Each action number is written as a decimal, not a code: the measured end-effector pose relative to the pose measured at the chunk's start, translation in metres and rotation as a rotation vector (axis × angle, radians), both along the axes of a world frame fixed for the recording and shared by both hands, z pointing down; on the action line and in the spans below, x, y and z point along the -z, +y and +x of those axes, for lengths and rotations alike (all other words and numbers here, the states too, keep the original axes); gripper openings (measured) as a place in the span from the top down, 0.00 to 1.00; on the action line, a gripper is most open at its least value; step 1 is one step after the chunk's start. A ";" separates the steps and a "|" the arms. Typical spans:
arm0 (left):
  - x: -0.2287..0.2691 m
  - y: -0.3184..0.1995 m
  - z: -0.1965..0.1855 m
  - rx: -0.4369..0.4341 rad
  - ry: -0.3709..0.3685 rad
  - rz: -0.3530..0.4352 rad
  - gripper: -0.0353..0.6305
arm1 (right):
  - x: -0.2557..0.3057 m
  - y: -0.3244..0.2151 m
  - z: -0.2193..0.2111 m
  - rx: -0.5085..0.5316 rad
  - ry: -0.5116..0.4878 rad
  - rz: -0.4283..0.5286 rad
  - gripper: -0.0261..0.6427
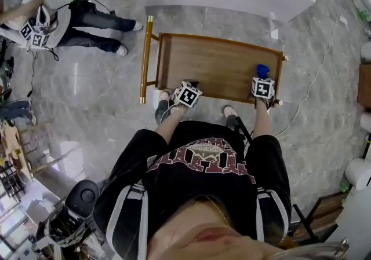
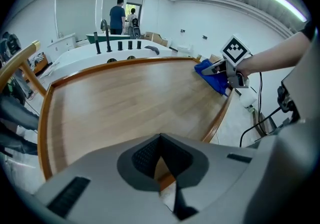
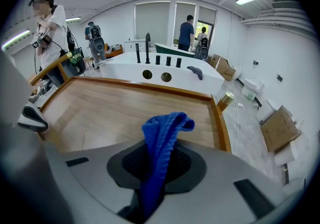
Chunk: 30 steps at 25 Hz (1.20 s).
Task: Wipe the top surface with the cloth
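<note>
The blue cloth sits pinched in the right claw, sticking upward.

One cloth, one table, two tongs

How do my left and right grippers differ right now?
The left gripper has its jaws together on nothing; the right gripper is clamped on the blue cloth, which sticks up past its jaws. The left gripper is at the near left edge of the wooden top; the right gripper is at its near right corner. Both are shut and point across the top.
</note>
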<state>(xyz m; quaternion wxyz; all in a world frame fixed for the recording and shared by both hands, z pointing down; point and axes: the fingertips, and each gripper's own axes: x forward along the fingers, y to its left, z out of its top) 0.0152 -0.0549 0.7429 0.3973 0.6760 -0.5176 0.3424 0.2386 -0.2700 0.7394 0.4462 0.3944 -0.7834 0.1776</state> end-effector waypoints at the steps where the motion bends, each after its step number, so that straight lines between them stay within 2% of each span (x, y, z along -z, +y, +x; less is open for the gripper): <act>1: -0.001 0.007 0.000 -0.001 0.001 -0.004 0.88 | -0.001 0.006 -0.001 -0.002 0.004 -0.005 0.88; 6: 0.004 0.023 -0.011 0.019 -0.002 0.001 0.88 | 0.001 0.025 -0.017 -0.013 -0.005 -0.034 0.88; 10: 0.009 0.032 -0.018 0.047 0.008 -0.003 0.88 | 0.002 0.031 -0.032 0.021 0.003 -0.035 0.88; 15: 0.006 0.046 -0.033 0.094 -0.020 -0.003 0.88 | 0.000 0.040 -0.044 0.026 0.005 -0.049 0.88; 25: 0.003 0.057 -0.042 0.171 0.019 0.003 0.88 | 0.000 0.055 -0.075 0.083 0.001 -0.071 0.88; 30: 0.004 0.057 -0.046 0.140 -0.015 0.021 0.88 | 0.000 0.067 -0.098 0.136 -0.001 -0.092 0.88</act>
